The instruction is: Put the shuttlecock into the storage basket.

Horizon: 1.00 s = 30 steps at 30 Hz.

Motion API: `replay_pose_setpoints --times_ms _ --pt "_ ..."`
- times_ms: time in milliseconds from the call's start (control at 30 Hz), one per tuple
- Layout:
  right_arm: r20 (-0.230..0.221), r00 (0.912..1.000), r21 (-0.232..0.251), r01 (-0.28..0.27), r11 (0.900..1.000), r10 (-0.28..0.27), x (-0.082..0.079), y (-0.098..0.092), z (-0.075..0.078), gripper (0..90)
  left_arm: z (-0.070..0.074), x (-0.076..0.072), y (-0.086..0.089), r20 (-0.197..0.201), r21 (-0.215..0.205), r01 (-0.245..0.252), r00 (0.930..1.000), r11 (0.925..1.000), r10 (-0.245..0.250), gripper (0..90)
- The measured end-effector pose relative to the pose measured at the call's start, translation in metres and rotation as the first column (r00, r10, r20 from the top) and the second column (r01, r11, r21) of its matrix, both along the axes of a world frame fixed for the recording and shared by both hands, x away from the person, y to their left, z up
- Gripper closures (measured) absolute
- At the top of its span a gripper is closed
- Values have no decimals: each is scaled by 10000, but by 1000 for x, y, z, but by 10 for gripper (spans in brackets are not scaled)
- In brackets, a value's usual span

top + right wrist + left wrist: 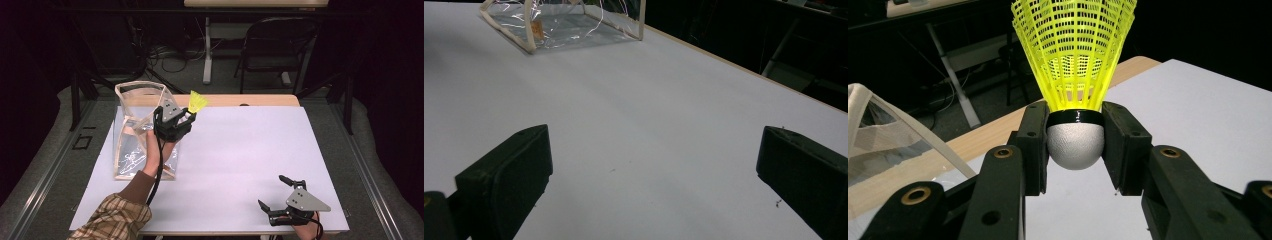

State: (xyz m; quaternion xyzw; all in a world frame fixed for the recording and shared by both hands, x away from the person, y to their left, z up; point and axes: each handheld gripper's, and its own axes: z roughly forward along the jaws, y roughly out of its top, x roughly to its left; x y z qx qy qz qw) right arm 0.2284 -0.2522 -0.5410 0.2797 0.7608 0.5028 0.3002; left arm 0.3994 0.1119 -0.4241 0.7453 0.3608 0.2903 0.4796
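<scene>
- The left claw (1075, 145) clamps the shuttlecock (1075, 60) by its white cork, one pad on each side, just below the black band; the yellow skirt stands out beyond the pads.
- In the high view the shuttlecock (197, 102) is up off the table (240, 165), just beside the bag (137, 130) at its top right rim.
- It looks very light, so little squeeze should hold it.
- The cork is rounded and smooth-looking and could pop out of flat pads; gripping across its widest part, as here, seems safest.
- The skirt is thin plastic lattice, springy and easily bent or cracked: not a place to grip.
- The bag is clear, soft film with cloth edging; its walls likely give if pushed.
- The right claw (282, 197) rests wide and empty, on the table well apart from the bag.
</scene>
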Motion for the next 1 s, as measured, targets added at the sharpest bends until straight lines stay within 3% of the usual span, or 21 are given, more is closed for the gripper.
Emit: replay_pose_setpoints --times_ms 1000 --pt "1 10000 -2 -12 10000 12 0 0 0 11 21 17 13 151 34 -401 9991 9992 401 647"
